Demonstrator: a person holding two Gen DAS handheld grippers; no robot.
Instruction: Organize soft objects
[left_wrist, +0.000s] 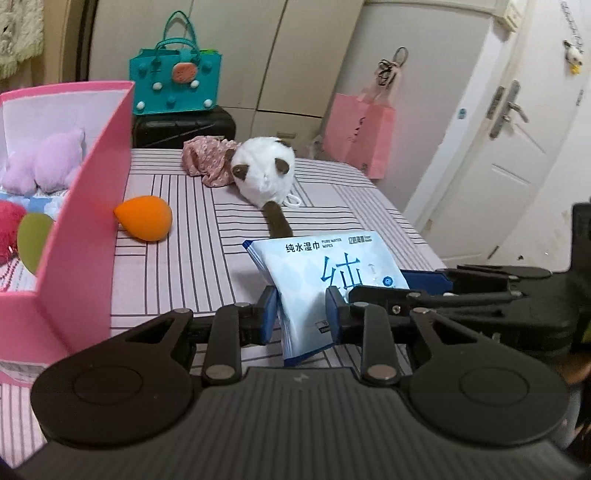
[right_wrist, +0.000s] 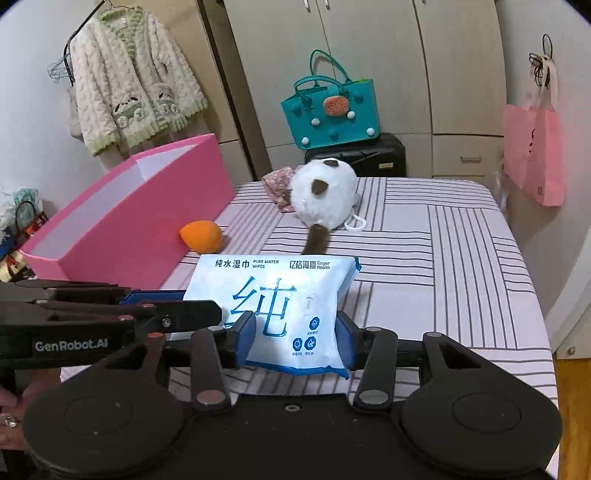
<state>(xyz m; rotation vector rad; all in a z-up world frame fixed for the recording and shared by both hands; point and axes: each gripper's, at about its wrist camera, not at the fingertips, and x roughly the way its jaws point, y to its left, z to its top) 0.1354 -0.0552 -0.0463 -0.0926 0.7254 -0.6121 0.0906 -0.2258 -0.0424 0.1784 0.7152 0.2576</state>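
Observation:
A pale blue pack of wet wipes (left_wrist: 325, 273) (right_wrist: 277, 302) is held just above the striped bed by both grippers. My left gripper (left_wrist: 301, 314) pinches its left end, and my right gripper (right_wrist: 295, 338) pinches its near edge. The left gripper also shows in the right wrist view (right_wrist: 177, 310) coming in from the left. The right gripper shows in the left wrist view (left_wrist: 424, 284) from the right. An orange sponge (left_wrist: 146, 218) (right_wrist: 201, 234) lies beside the pink box (left_wrist: 85, 221) (right_wrist: 136, 218). A white plush with brown ears and tail (left_wrist: 264, 173) (right_wrist: 325, 195) lies further back next to a floral cloth (left_wrist: 207, 158) (right_wrist: 279, 184).
The pink box holds a lilac plush (left_wrist: 44, 162), a red fluffy thing (left_wrist: 9, 229) and a green sponge (left_wrist: 33, 240). A teal bag (left_wrist: 175, 81) sits on a black suitcase (left_wrist: 184, 125) behind the bed. A pink paper bag (left_wrist: 358, 133) hangs at right near a door (left_wrist: 491, 147).

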